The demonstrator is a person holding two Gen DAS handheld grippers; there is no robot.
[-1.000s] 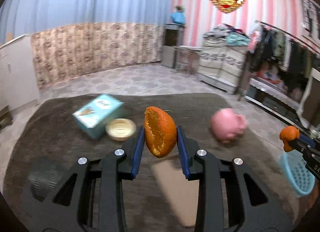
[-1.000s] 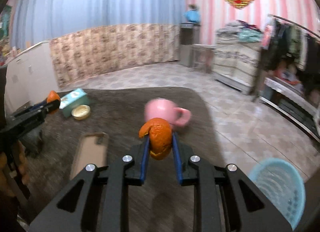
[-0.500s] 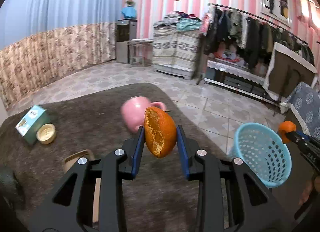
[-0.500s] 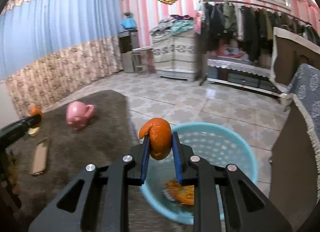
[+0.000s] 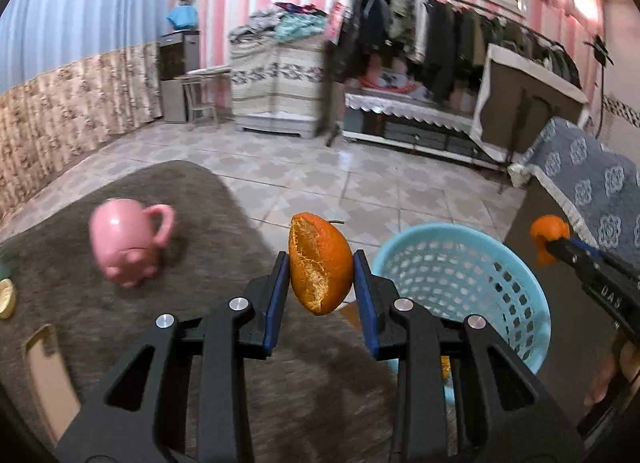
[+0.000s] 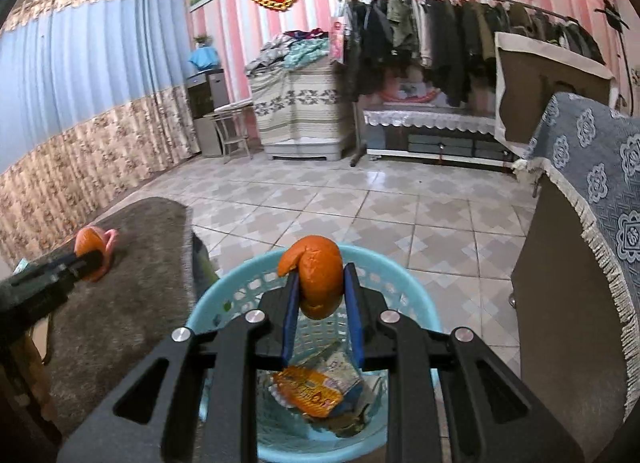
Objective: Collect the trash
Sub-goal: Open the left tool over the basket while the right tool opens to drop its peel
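Observation:
My left gripper (image 5: 321, 269) is shut on a piece of orange peel (image 5: 320, 263) and holds it above the grey rug, just left of the light blue basket (image 5: 480, 263). My right gripper (image 6: 319, 287) is shut on another orange peel (image 6: 316, 275) and holds it over the open basket (image 6: 416, 291). Wrappers and other trash (image 6: 316, 387) lie in the basket's bottom. The right gripper with its peel (image 5: 550, 231) shows at the right edge of the left wrist view. The left gripper's peel (image 6: 88, 243) shows at the left of the right wrist view.
A pink pig-shaped mug (image 5: 124, 243) lies on the grey rug (image 5: 200, 203). A tan flat case (image 5: 48, 375) and a small round tin (image 5: 6, 299) lie at the rug's left. A cabinet with a blue patterned cover (image 6: 580, 203) stands right of the basket. Tiled floor lies beyond.
Both grippers have swung right, away from the rug's middle, toward the basket. The right gripper now hangs over the basket's mouth. Both still hold their peels.

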